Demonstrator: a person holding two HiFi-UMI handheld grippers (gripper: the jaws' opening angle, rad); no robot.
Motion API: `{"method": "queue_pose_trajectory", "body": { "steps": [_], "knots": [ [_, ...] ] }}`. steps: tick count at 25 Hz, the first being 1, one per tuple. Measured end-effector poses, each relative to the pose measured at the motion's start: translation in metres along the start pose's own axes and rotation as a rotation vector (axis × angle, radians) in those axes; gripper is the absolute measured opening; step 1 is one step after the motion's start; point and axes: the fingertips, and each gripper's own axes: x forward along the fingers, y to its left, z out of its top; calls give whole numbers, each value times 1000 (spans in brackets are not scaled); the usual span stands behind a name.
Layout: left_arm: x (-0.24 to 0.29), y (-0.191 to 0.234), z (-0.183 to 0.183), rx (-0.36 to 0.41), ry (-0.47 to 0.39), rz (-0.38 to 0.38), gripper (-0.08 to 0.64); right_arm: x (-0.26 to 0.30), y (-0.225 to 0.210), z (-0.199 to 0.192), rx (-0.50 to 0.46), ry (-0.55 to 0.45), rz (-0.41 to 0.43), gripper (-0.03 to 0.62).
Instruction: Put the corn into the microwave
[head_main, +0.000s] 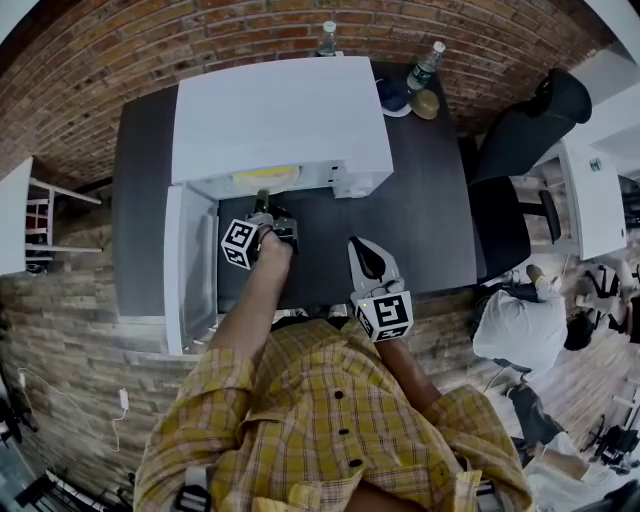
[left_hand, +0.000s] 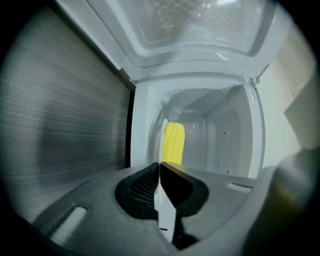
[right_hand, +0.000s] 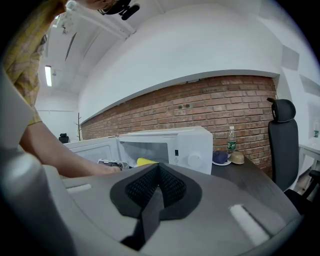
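The corn lies inside the microwave, past its open door. The placing looks done, and shutting the door seems to be all that is left. The left tongs sit at the opening, jaws together and empty. The right tongs, likewise closed on nothing, hover near the front edge of the worktop. No writing on the microwave is legible.
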Motion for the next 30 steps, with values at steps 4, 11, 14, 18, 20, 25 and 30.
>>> {"method": "queue_pose_trajectory", "body": {
  "steps": [4,11,14,18,20,25,30],
  "knots": [
    [4,1,1,5,-5,19,9,1,0,-1,1,5,-4,0],
    [6,2,2,41,15,52,12,2,0,-2,8,10,-8,0],
    [6,6,-1,43,32,94,49,2,1,-2,10,10,-8,0],
    [3,8,0,49,39,106,71,3,5,-2,10,5,-2,0],
    [1,9,0,44,45,104,85,2,5,-2,11,4,0,0],
    [-12,9,-5,34,66,100,95,-1,8,0,8,-5,5,0],
    [-37,-6,-15,52,107,47,53,-6,8,2,3,-13,10,0]
  ]
}}
